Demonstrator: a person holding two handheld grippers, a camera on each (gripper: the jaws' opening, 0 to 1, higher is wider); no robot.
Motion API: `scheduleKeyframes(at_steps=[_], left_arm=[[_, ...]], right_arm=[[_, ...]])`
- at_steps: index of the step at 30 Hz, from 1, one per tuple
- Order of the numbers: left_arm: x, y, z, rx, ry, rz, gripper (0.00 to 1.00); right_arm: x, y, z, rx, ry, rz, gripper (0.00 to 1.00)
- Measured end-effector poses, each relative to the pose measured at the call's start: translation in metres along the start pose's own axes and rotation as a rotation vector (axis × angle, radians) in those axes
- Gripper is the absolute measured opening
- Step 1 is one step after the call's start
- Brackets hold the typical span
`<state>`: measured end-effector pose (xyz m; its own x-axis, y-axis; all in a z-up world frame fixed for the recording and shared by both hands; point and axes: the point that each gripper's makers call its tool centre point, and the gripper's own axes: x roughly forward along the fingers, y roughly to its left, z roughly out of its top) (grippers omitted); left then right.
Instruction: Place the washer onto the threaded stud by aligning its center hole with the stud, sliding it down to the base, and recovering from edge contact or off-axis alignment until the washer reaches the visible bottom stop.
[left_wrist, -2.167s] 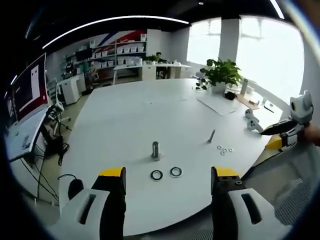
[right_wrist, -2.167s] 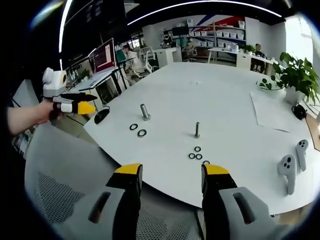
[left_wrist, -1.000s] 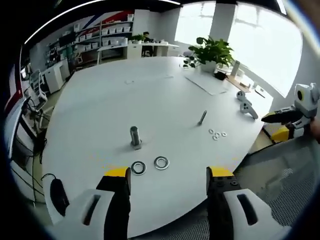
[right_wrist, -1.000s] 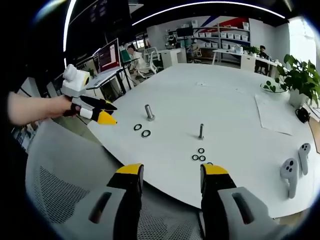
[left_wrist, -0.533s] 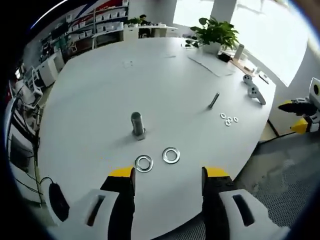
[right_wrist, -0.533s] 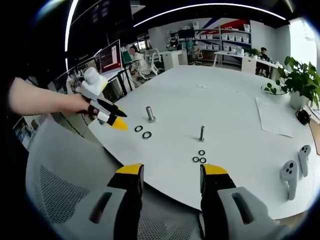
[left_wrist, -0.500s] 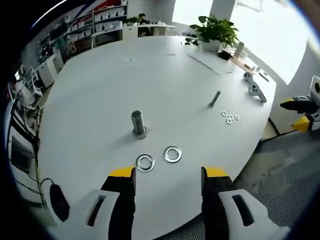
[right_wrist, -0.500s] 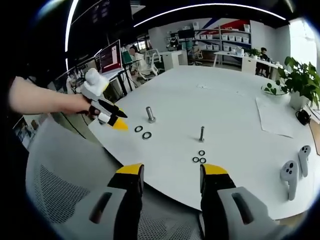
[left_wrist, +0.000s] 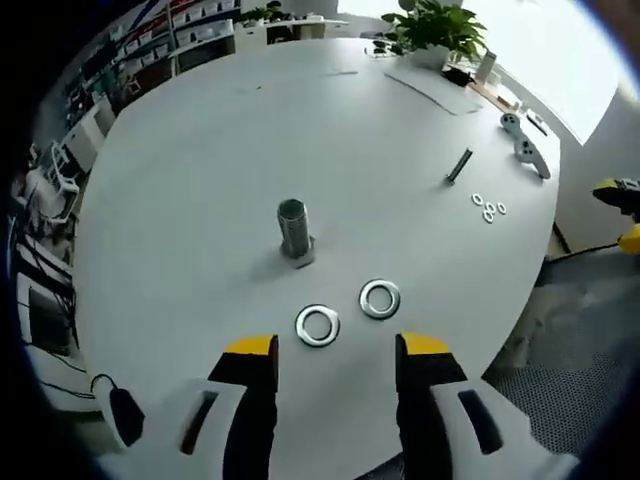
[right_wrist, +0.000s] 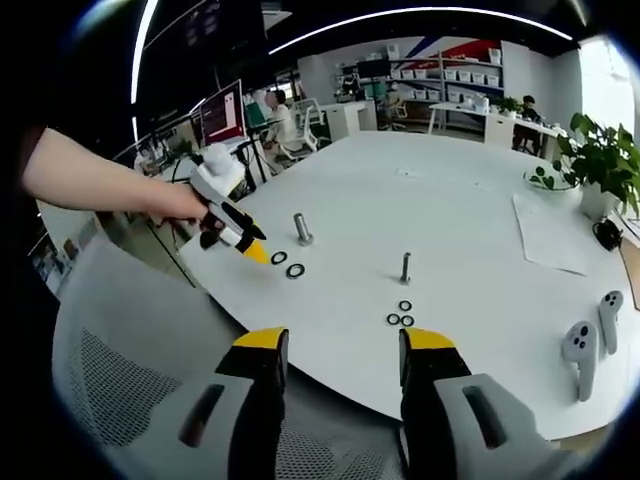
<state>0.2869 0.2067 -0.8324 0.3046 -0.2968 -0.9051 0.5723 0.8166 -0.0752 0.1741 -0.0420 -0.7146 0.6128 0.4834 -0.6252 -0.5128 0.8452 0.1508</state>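
- Left gripper (left_wrist: 335, 350), yellow-tipped jaws spread wide with nothing between them, hangs over the near edge of the round white table (left_wrist: 200, 170), nose down toward the parts.
- Just ahead of its jaws lie two flat silver steel washers: the left washer (left_wrist: 317, 325) and, beside it but apart, the right washer (left_wrist: 380, 298). Both lie flat on the tabletop, neither on a stud.
- Beyond them, near but apart, the thick grey threaded stud (left_wrist: 293, 228) stands upright on its hex base; bare, no washer on it.
- Step in hand, as I judge it: closing in on the left washer, the nearer one. A flat ring on a hard top is awkward; better to come down with one jaw to each side of the rim and pinch across it, keeping clear of its neighbour.
- Further right: a thin grey stud (left_wrist: 459, 165) with three small washers (left_wrist: 488, 207) lying close by.
- Right gripper (right_wrist: 335, 352), jaws likewise apart and empty, is held back off the table edge, well apart from the work.
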Motion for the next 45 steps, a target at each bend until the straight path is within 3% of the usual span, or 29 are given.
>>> scheduleKeyframes(at_steps=[4,18,25,37,40,45], left_arm=[[0.007,0.006,-0.007,0.015,0.05,0.009,0.35],[0.028,0.008,-0.009,0.017,0.132,0.002,0.31],[0.031,0.007,-0.011,0.112,0.156,0.019,0.3],[0.035,0.009,-0.005,0.124,0.171,0.038,0.26],[0.034,0.009,-0.005,0.126,0.214,0.04,0.26],[0.034,0.008,-0.005,0.147,0.236,0.034,0.25]], right_arm=[[0.0,0.0,0.0,0.006,-0.003,0.0,0.47],[0.0,-0.002,0.0,0.014,-0.001,-0.004,0.46],[0.0,-0.003,0.0,0.02,-0.001,-0.006,0.46],[-0.001,-0.005,0.0,0.028,-0.008,-0.018,0.46],[-0.001,-0.006,0.0,0.027,-0.006,-0.022,0.46],[-0.001,-0.006,0.0,0.028,-0.005,-0.022,0.46]])
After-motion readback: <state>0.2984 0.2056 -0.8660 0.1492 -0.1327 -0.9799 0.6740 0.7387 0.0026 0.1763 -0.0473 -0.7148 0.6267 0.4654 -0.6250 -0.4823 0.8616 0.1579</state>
